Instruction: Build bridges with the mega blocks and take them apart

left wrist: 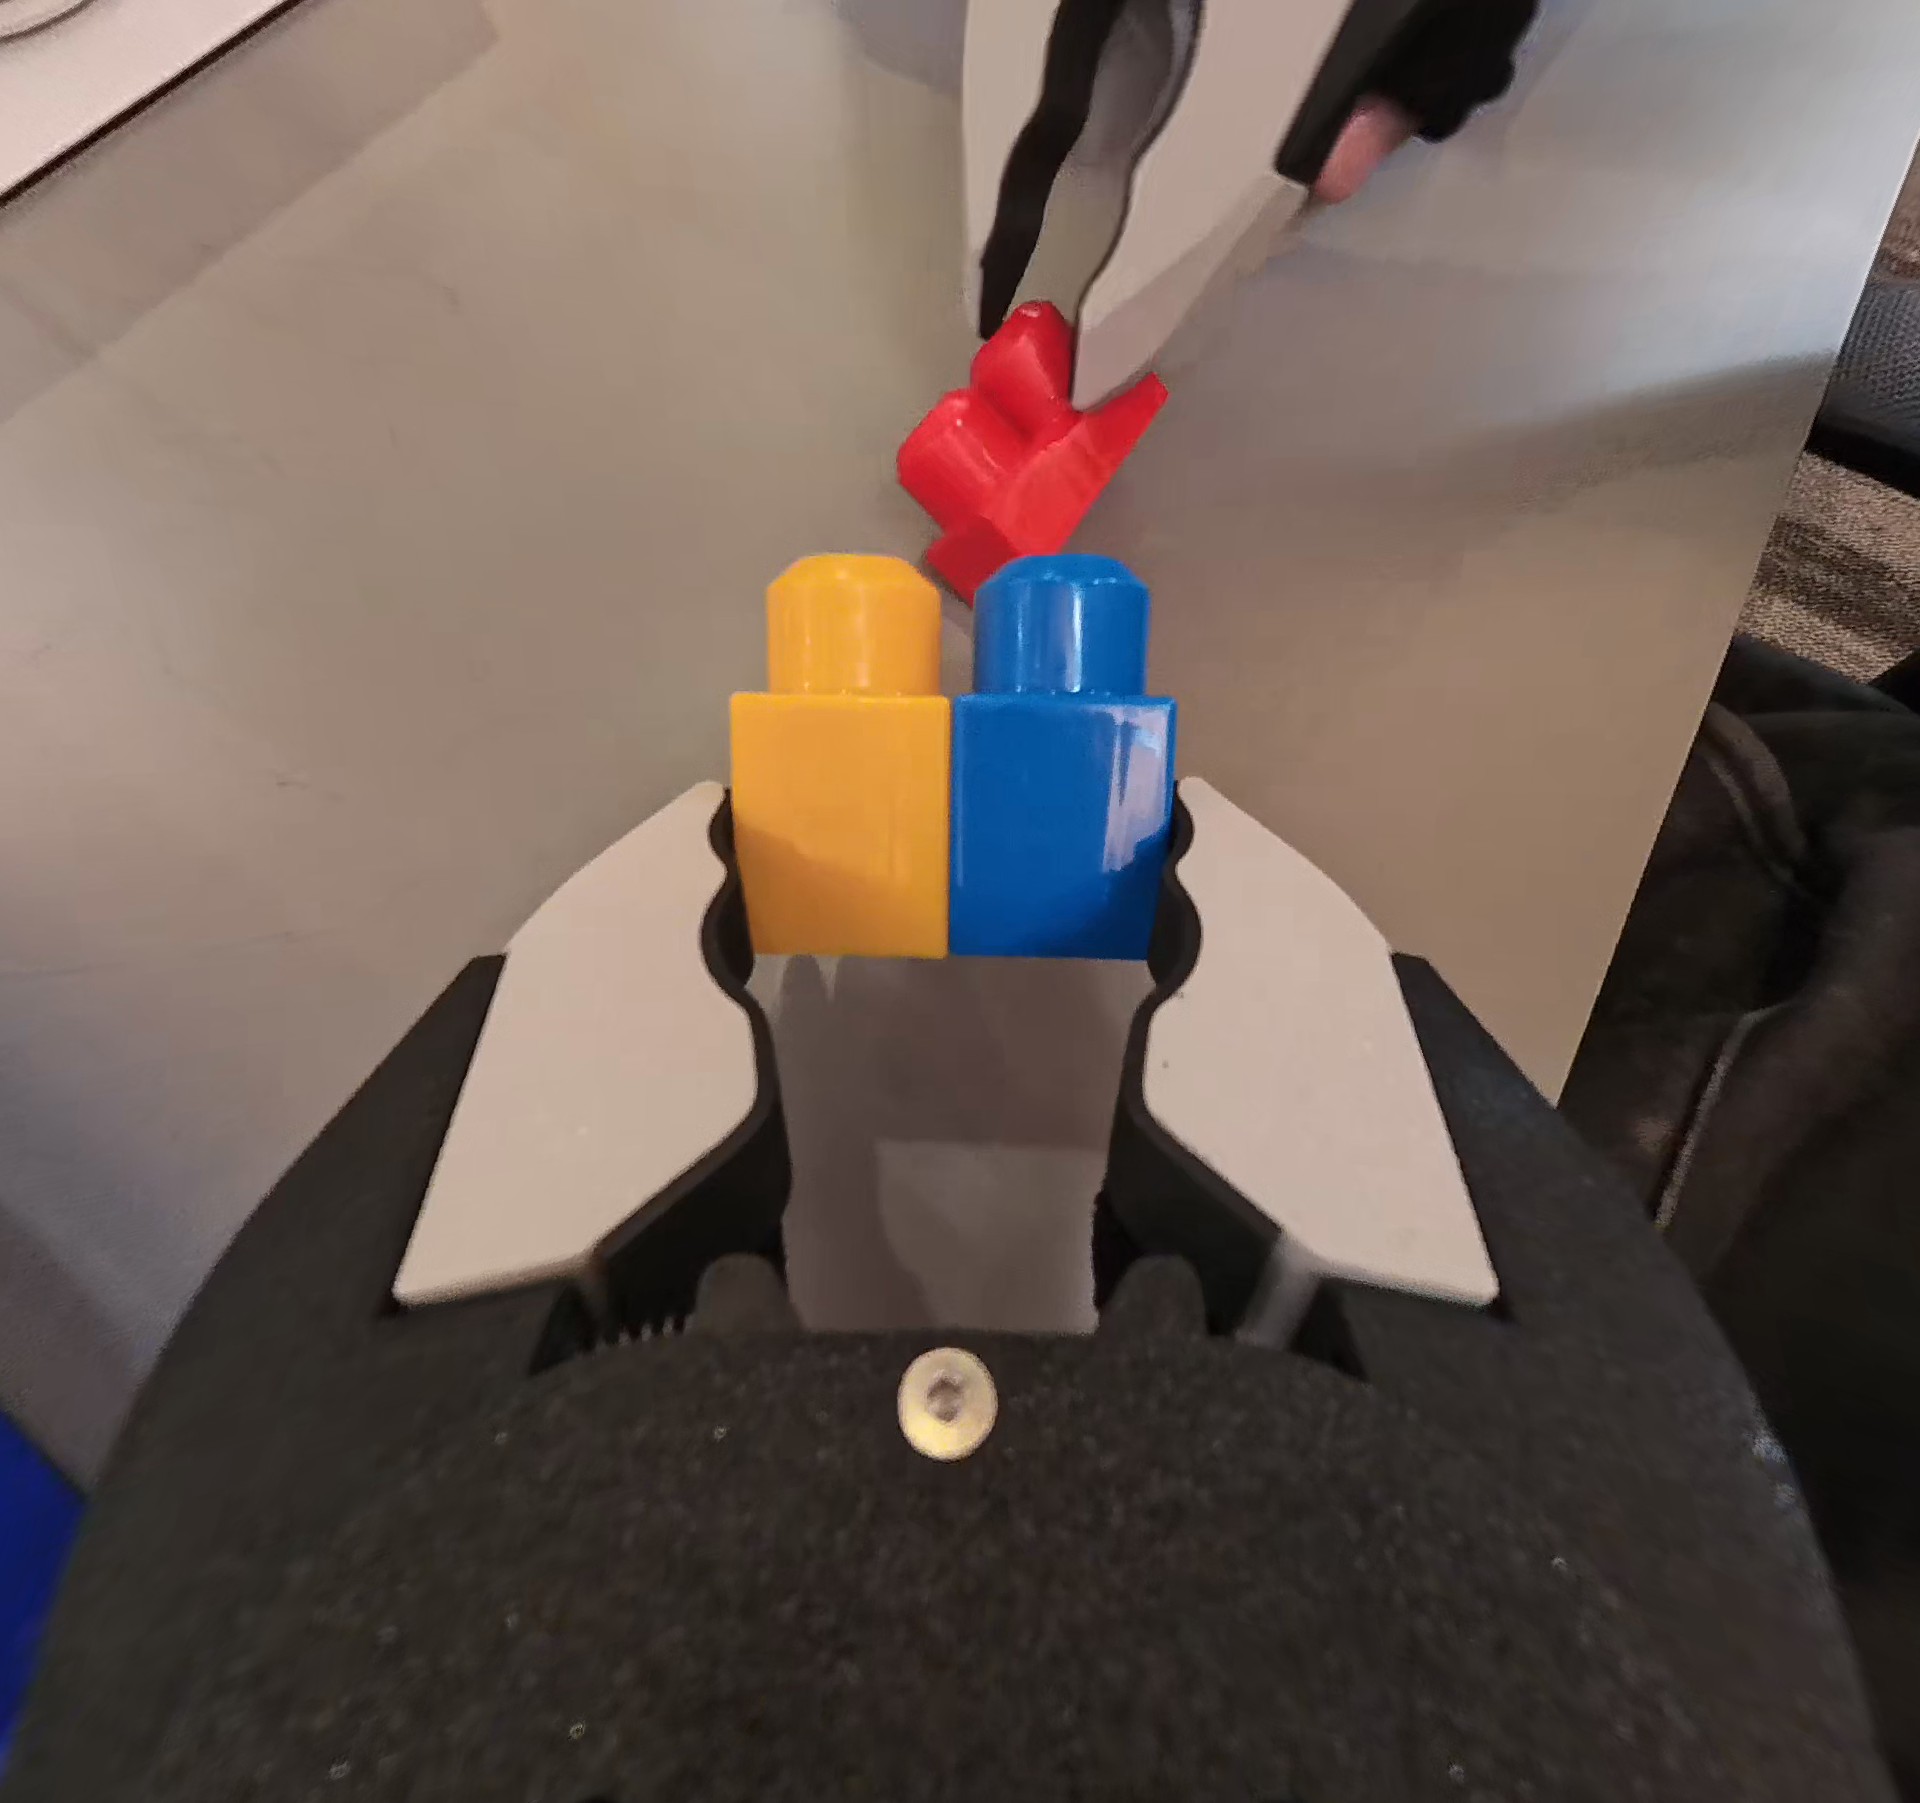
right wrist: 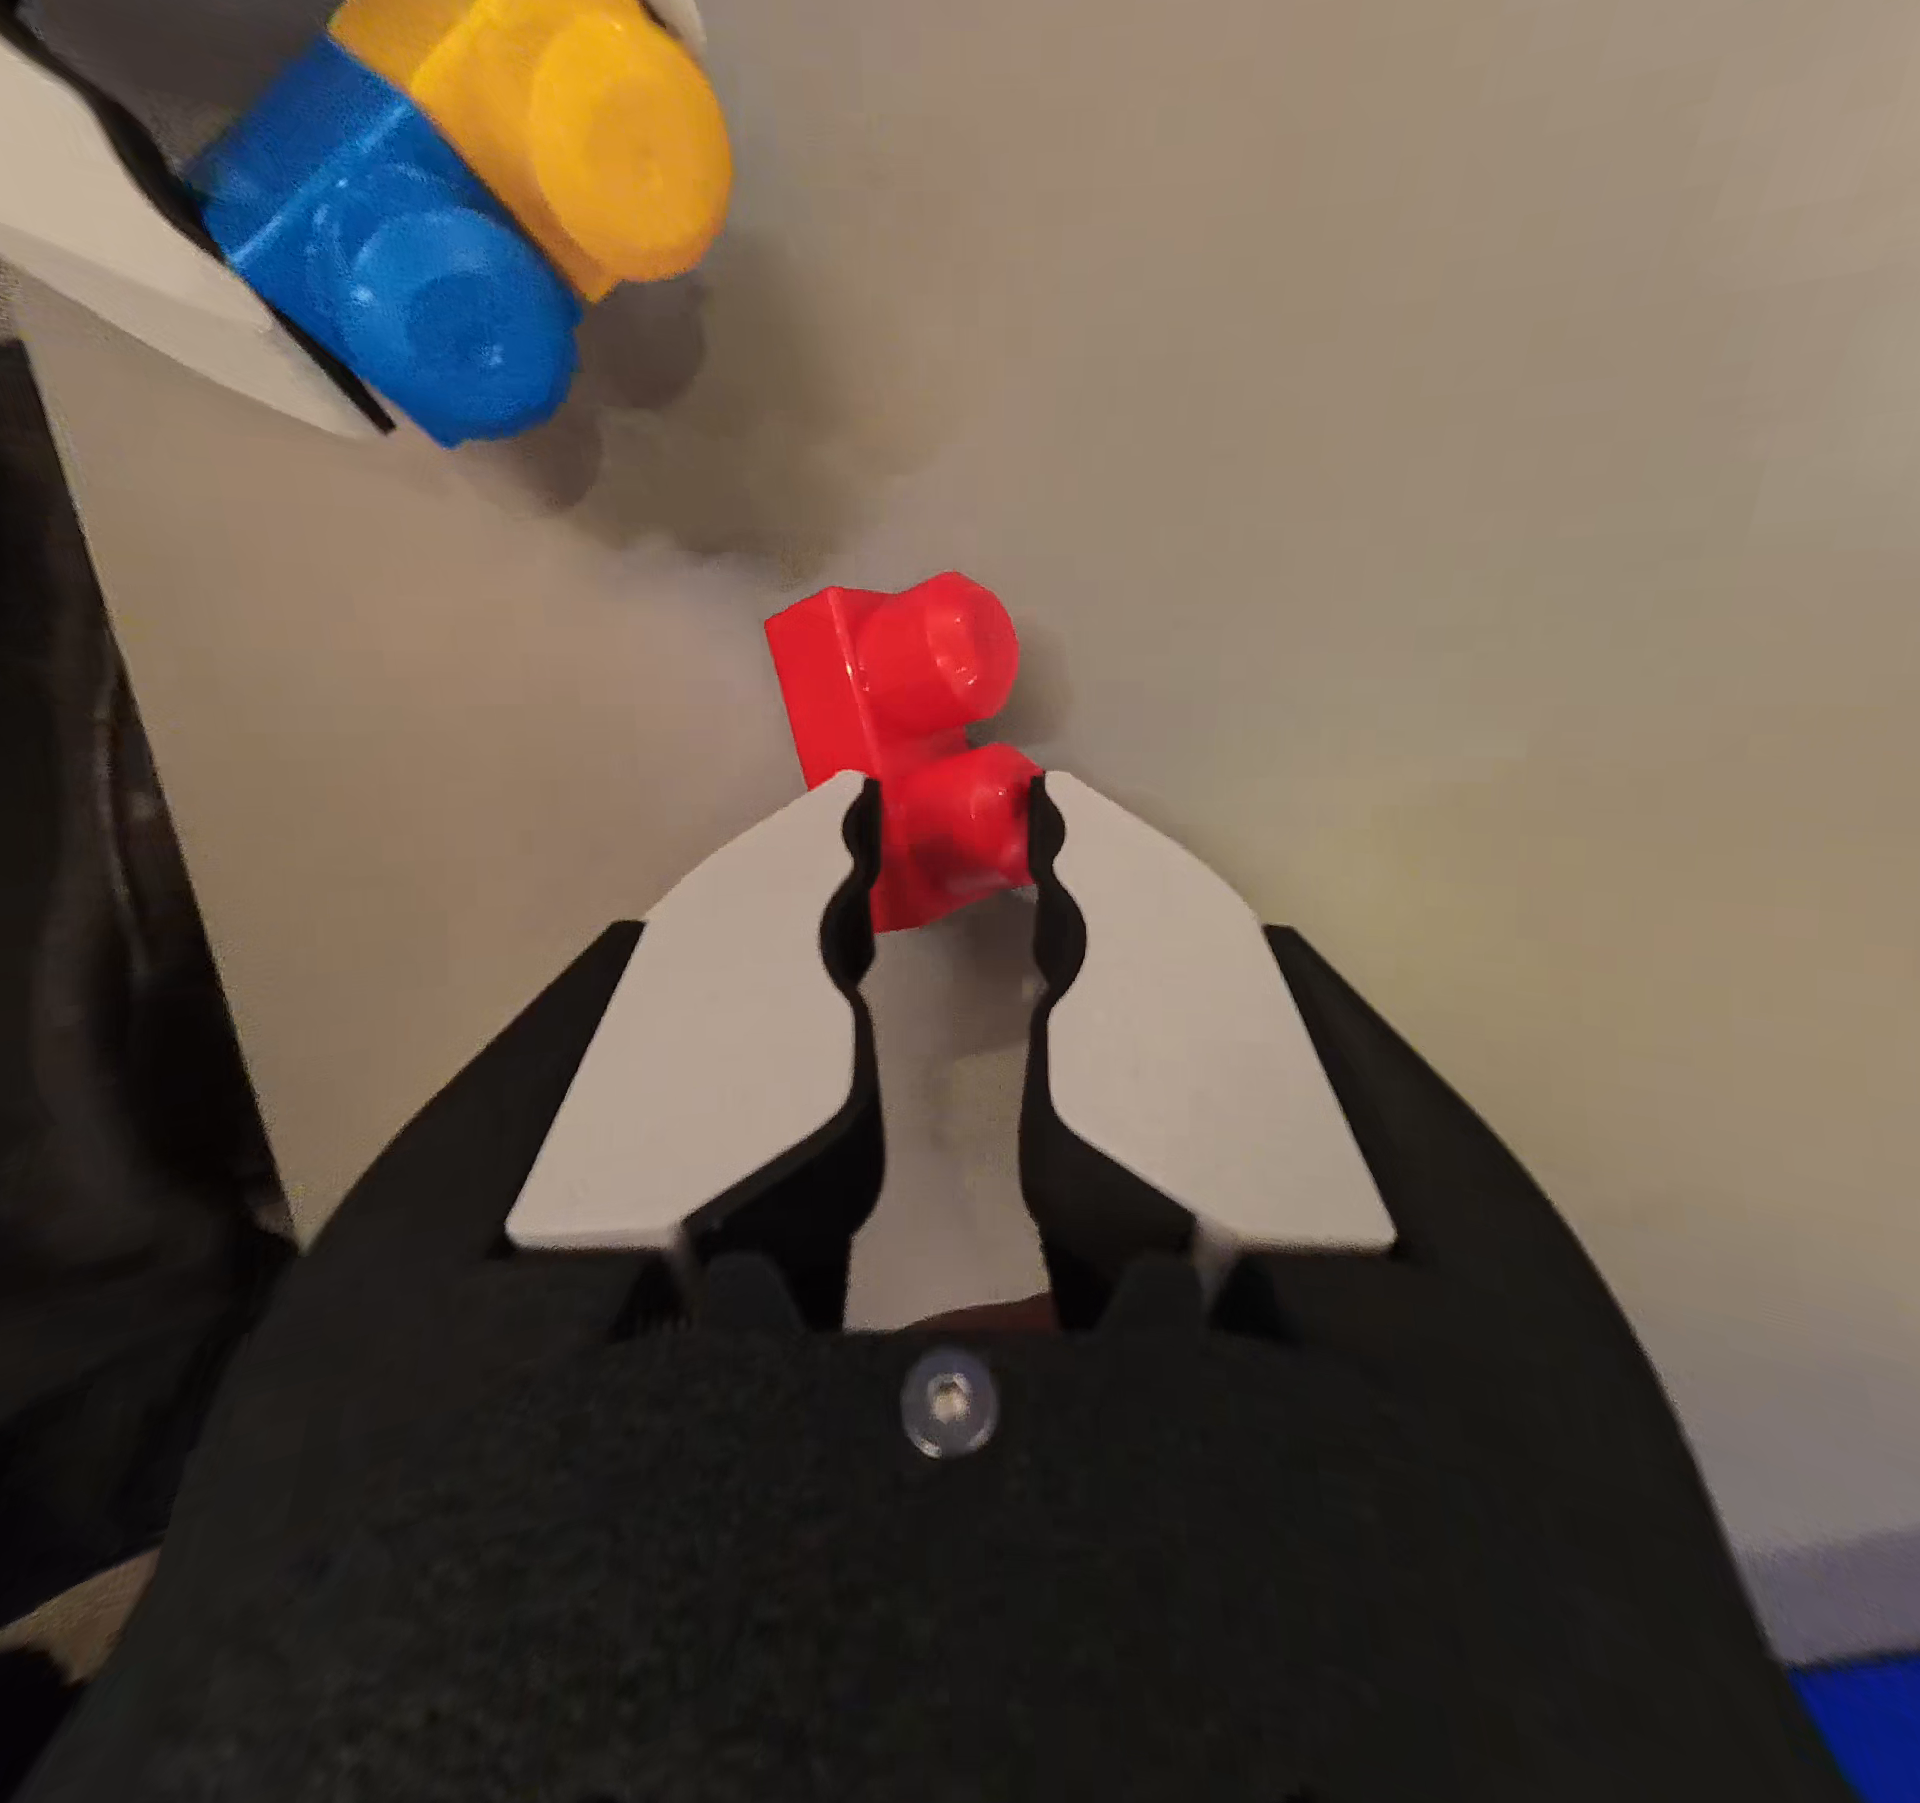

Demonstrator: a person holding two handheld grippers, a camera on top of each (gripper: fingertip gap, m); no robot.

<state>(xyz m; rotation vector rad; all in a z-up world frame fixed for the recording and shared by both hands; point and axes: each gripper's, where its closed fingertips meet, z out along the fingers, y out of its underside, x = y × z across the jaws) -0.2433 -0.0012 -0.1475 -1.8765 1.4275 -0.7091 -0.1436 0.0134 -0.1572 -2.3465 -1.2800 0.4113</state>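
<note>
Left gripper (left wrist: 951, 860): clamped on two single-stud blocks pressed side by side, yellow block (left wrist: 840, 818) against one finger, blue block (left wrist: 1055, 818) against the other. Studs pointing away from the camera. Pair held clear of the table (left wrist: 416, 506), with its shadow cast below. Seen again in the right wrist view: yellow block (right wrist: 551, 91) and blue block (right wrist: 395, 257) between the pale fingers (right wrist: 156, 267) of the left gripper, well apart from the red block.

Right gripper (right wrist: 954, 797): narrow, closed on the red block (right wrist: 894, 714). Two-stud piece; near stud and base pinched between the tips, far stud projecting beyond them. In the left wrist view, red block (left wrist: 1023, 449) tilted, just beyond the blue block's stud, with the right gripper (left wrist: 1034, 340) coming down on it from above. Contact between red block and table: cannot tell.

Gloved hand (left wrist: 1455, 60) on the right gripper's handle, beyond the red block. Pale mat (left wrist: 187, 39) at the table's far corner, well apart from the red block.
</note>
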